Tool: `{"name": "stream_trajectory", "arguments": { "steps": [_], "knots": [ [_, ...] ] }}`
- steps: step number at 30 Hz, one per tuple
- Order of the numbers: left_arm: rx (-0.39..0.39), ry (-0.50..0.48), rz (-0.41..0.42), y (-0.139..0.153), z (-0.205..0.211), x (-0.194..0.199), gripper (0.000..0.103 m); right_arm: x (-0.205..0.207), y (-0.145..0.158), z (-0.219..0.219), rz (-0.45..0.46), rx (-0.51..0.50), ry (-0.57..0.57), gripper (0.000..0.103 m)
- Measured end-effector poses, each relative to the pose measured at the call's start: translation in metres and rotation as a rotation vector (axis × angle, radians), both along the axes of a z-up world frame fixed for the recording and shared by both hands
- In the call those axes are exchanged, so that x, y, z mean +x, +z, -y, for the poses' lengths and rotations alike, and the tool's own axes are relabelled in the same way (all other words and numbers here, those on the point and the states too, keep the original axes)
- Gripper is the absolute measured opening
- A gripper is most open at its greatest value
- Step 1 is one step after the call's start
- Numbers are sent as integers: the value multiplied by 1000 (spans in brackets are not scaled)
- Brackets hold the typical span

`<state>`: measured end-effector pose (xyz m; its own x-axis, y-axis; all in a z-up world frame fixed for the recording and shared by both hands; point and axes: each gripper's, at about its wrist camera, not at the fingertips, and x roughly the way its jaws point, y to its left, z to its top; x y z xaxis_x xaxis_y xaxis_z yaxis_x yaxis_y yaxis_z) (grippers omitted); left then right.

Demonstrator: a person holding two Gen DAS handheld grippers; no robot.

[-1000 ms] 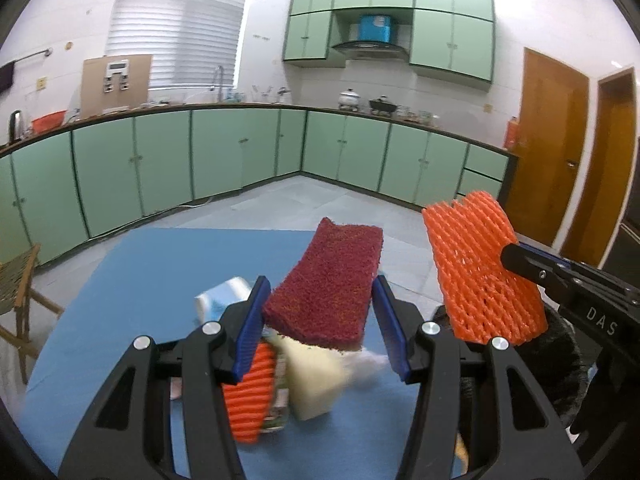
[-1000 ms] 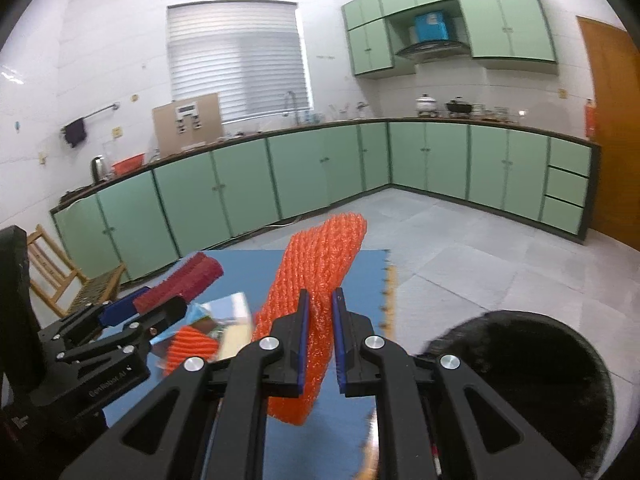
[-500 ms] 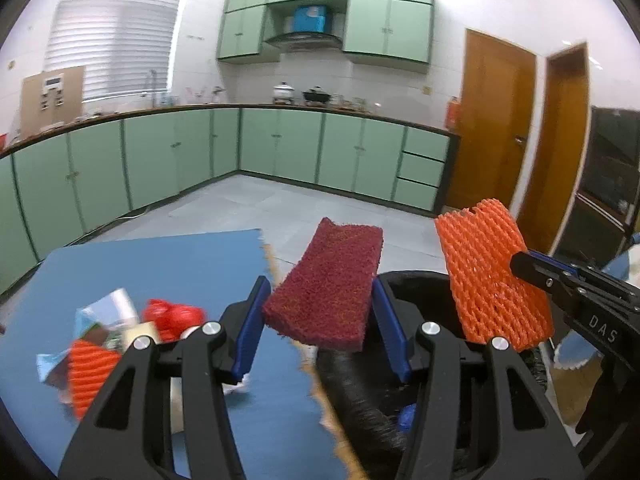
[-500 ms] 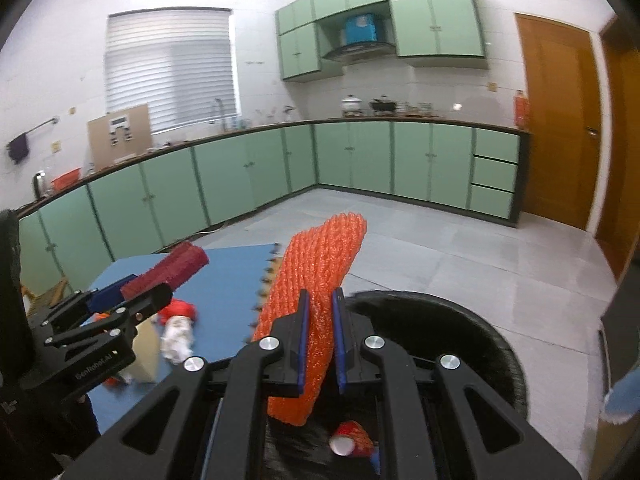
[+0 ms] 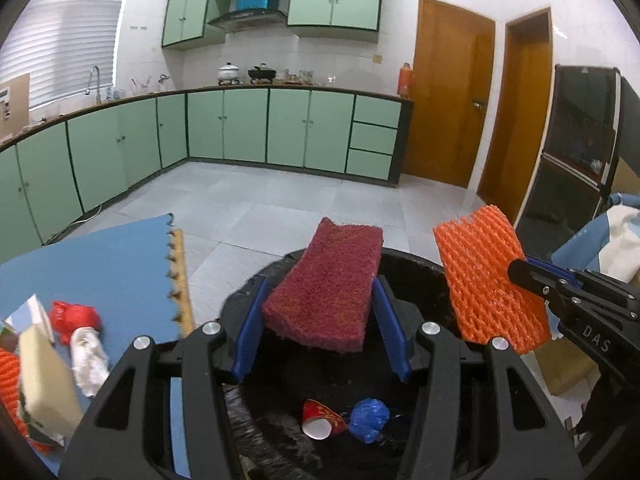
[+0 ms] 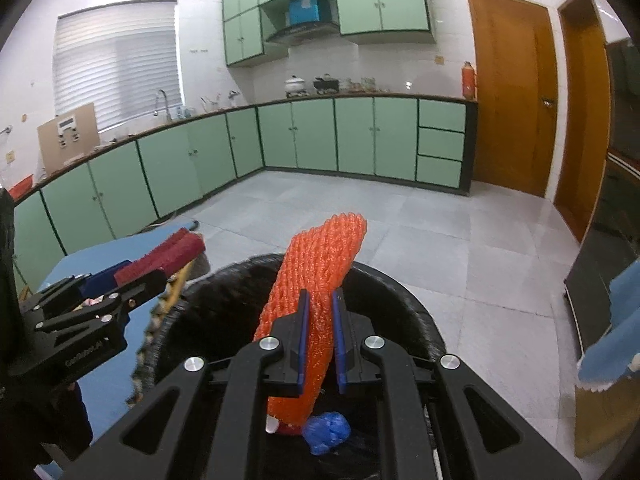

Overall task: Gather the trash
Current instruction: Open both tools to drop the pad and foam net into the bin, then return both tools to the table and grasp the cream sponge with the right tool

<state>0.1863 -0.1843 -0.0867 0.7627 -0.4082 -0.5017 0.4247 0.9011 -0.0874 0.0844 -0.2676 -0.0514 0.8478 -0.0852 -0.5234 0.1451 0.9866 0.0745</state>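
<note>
Since both loads hang above the round black-lined trash bin (image 5: 416, 268), spread each pair of jaws only once its piece is well inside the rim. Your left gripper (image 5: 322, 320) pinches the dark red rectangular scouring pad (image 5: 326, 292); your right gripper (image 6: 319, 338), pressed nearly together, clamps the orange foam mesh sleeve (image 6: 320, 264) over the bin's middle.

Below you, the round black-lined trash bin (image 5: 416, 268) mouth is open; only a red paper cup (image 5: 322, 424) and crumpled blue plastic wad (image 5: 368, 420) occupy its bottom. Grey tiled floor (image 6: 460, 248) beyond is clear.
</note>
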Motion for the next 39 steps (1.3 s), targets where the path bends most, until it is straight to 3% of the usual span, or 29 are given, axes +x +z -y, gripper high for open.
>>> {"name": "stream_trajectory", "arguments": {
  "steps": [7, 9, 11, 16, 18, 21, 29, 39],
  "knots": [
    [15, -25, -36, -17, 17, 14, 52, 9, -21, 18, -43, 19, -30, 11],
    [22, -37, -48, -20, 20, 17, 53, 9, -25, 20, -58, 16, -37, 17],
    [15, -50, -63, -21, 18, 24, 65, 8, -28, 22, -68, 13, -47, 20],
    [10, -47, -81, -23, 8, 25, 69, 2, -29, 24, -74, 33, -75, 49],
    [9, -35, -74, -21, -1, 22, 70, -2, -28, 22, -67, 32, -89, 79],
    [9, -15, -50, -14, -16, 16, 72, -7, -22, 12, -40, 0, -103, 92],
    [1, 98, 26, 16, -85, -10, 75, -7, 0, -28, 7, -4, -28, 97],
    [54, 313, 98, 35, -185, -44, 75, 11, 9, -123, 44, -4, 145, 97]
  ]
}}
